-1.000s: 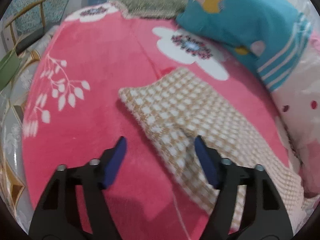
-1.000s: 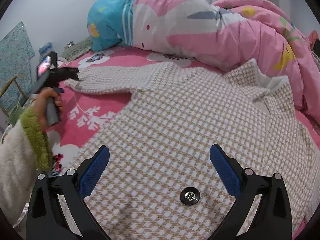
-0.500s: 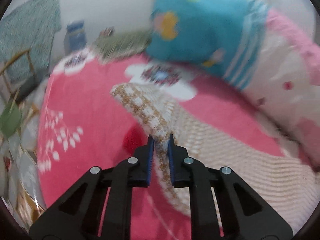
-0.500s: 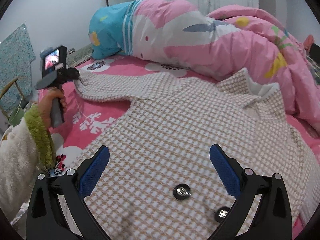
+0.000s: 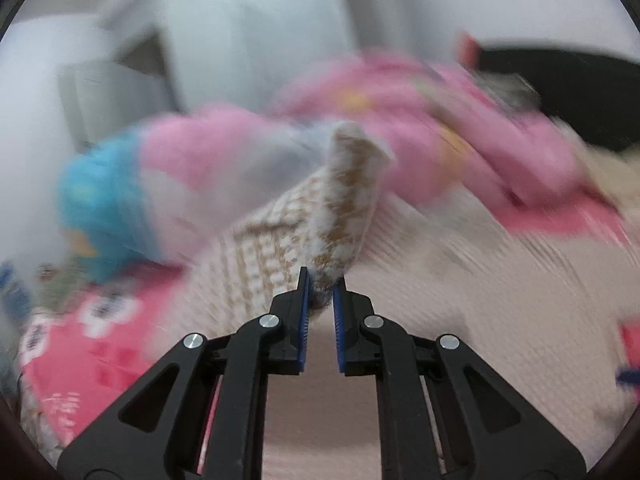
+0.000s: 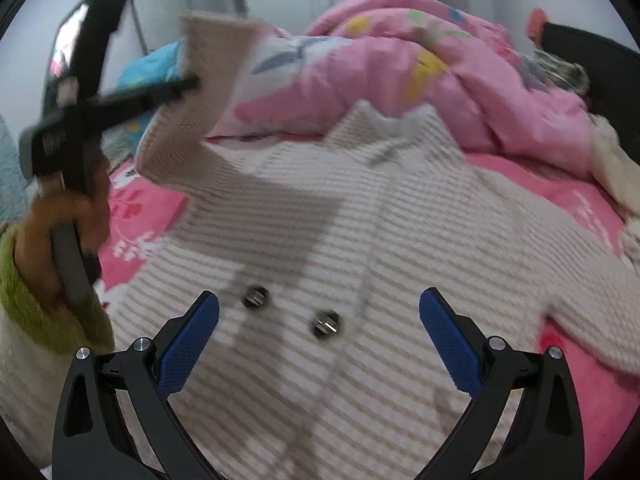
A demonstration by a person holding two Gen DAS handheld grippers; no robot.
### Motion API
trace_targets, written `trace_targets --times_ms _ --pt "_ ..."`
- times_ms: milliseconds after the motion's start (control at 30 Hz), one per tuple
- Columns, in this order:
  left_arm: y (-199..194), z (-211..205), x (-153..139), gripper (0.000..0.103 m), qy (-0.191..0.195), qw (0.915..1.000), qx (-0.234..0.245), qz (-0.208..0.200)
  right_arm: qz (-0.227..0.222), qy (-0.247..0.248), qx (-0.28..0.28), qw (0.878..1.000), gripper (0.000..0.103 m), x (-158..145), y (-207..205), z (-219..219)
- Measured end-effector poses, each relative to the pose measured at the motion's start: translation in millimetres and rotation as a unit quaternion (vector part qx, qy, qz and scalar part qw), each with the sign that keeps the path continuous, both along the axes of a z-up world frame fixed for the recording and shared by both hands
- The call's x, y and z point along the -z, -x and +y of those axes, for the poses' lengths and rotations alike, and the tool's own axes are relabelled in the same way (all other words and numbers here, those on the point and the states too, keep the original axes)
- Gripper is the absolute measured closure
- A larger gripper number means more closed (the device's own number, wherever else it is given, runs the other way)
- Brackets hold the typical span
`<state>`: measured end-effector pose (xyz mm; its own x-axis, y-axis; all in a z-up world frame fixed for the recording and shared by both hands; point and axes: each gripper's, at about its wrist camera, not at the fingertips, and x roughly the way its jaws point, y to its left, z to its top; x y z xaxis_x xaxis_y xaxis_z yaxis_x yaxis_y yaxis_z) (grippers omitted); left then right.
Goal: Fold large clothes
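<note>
A checked beige-and-white coat (image 6: 360, 248) lies spread on a pink bed, one sleeve (image 5: 340, 208) lifted in the air.

The left gripper (image 5: 319, 284) has its jaws clamped on the sleeve's cuff, holding it up above the coat's body. The right gripper (image 6: 318, 320) hovers over the coat's front near two metal buttons (image 6: 326, 323), jaws wide apart. A pink quilt (image 6: 420, 68) is bunched behind the coat.
</note>
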<state>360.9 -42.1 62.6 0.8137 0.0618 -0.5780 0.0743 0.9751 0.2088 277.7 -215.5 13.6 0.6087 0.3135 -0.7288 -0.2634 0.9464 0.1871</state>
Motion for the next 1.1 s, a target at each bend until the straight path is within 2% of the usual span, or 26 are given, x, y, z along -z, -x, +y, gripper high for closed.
trace_targets --times_ms 33,133,167,200,267,433,500,667,933,1000,1100 --pt "-2 -13 21 0.090 0.007 0.9988 0.023 0.042 0.006 0.004 0.010 1.000 0.005 3 4 -10" --pt "1 -29 66 0.084 0.020 0.9913 0.046 0.121 0.018 0.013 0.028 0.999 0.005 9 10 -29" --pt "6 -30 72 0.077 0.016 0.9911 0.047 0.124 0.021 0.014 0.033 0.999 0.005 10 11 -33" --pt "12 -31 79 0.065 0.011 0.9915 0.051 0.119 0.024 0.013 0.037 0.999 0.005 12 12 -37" --pt "20 -23 80 0.050 0.024 0.9916 0.053 0.116 0.032 0.005 0.044 0.998 0.005 16 12 -45" --pt "36 17 63 0.043 0.105 0.9884 0.039 0.102 0.040 -0.011 0.049 0.998 0.005 20 11 -45" --pt "42 30 54 0.038 0.123 0.9881 0.033 0.086 0.043 -0.017 0.049 0.998 0.005 20 8 -41" --pt "53 46 53 0.036 0.119 0.9899 0.005 0.076 0.047 -0.023 0.043 0.998 0.006 21 1 -29" --pt "58 71 81 0.036 0.111 0.9878 -0.040 0.102 0.034 -0.025 0.028 0.999 0.006 11 -8 -15" --pt "58 79 88 0.036 0.105 0.9873 -0.057 0.104 0.028 -0.028 0.026 0.999 0.009 6 -14 -13" --pt "53 93 100 0.036 0.112 0.9825 -0.084 0.123 0.023 -0.050 0.023 0.998 0.010 -3 -25 -12"
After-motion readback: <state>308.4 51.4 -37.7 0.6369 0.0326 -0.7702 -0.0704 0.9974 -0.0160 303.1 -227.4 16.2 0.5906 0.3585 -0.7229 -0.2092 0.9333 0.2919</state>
